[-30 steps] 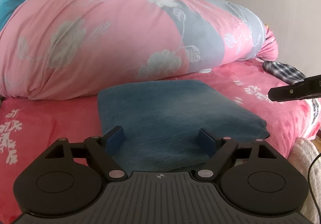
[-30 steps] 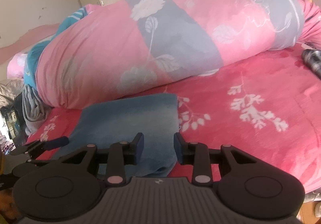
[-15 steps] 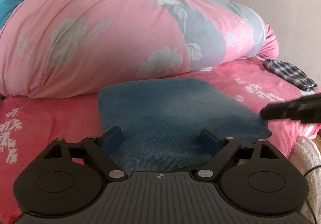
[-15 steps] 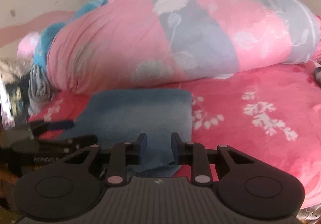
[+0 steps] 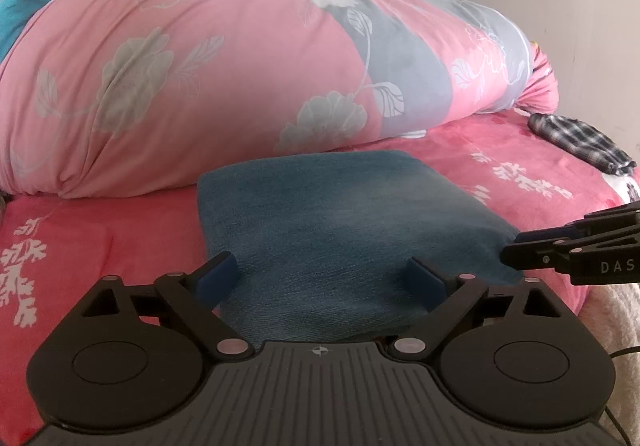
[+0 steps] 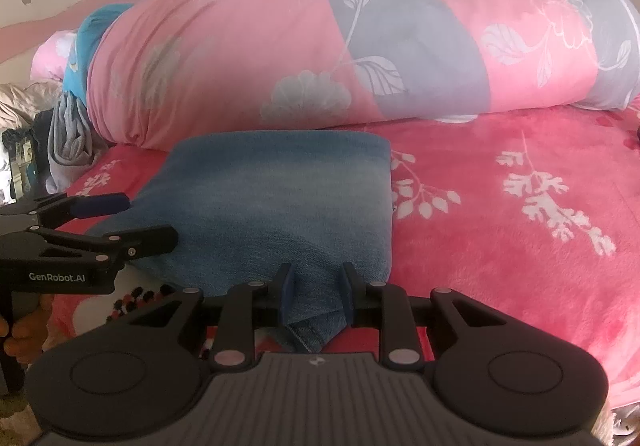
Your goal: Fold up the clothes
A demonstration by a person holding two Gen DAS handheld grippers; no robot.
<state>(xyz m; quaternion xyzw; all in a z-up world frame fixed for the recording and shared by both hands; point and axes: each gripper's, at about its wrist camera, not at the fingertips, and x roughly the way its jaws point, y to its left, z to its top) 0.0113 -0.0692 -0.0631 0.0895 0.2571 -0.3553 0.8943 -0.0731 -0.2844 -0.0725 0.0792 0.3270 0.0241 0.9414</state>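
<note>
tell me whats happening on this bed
A person is folding a blue denim garment on the pink bedspread. The right hand-held gripper straddles the garment's near corner, jaws narrow, grip unclear. The left hand-held gripper has just been opening and hovers wide over the near edge, holding nothing.

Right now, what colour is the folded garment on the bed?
Faded denim blue; the folded garment shows best in the right wrist view.
</note>
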